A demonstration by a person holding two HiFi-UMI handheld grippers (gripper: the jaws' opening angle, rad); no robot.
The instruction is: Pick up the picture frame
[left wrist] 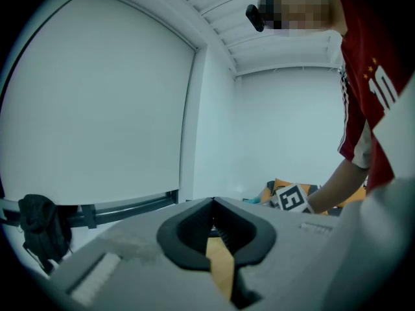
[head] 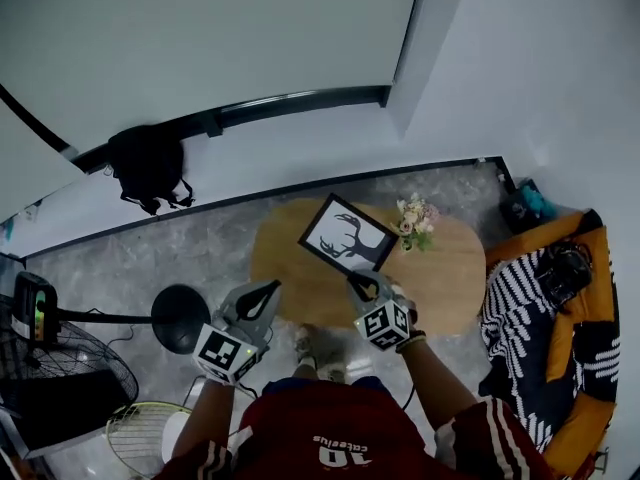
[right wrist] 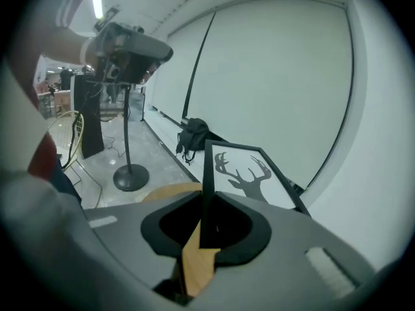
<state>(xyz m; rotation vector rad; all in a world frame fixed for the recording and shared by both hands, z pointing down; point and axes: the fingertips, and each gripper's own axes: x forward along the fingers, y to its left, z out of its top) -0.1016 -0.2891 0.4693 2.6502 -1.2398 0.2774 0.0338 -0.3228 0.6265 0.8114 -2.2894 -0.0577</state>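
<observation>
The picture frame (head: 347,236), black-edged with a deer silhouette on white, is lifted above the oval wooden table (head: 450,268) and tilted. My right gripper (head: 360,280) is shut on its near edge. In the right gripper view the frame (right wrist: 249,173) rises edge-on from between the pads of that gripper (right wrist: 207,203), with the tabletop (right wrist: 168,192) below. My left gripper (head: 268,290) hangs to the left of the frame, off the table's near-left edge, apart from it. In the left gripper view its tips (left wrist: 212,206) meet with nothing between them.
A small flower bunch (head: 415,218) stands on the table behind the frame. A black bag (head: 148,166) lies by the wall. A stand with a round black base (head: 180,318) and a fan (head: 60,378) are at the left. An orange sofa with a striped blanket (head: 540,338) is at the right.
</observation>
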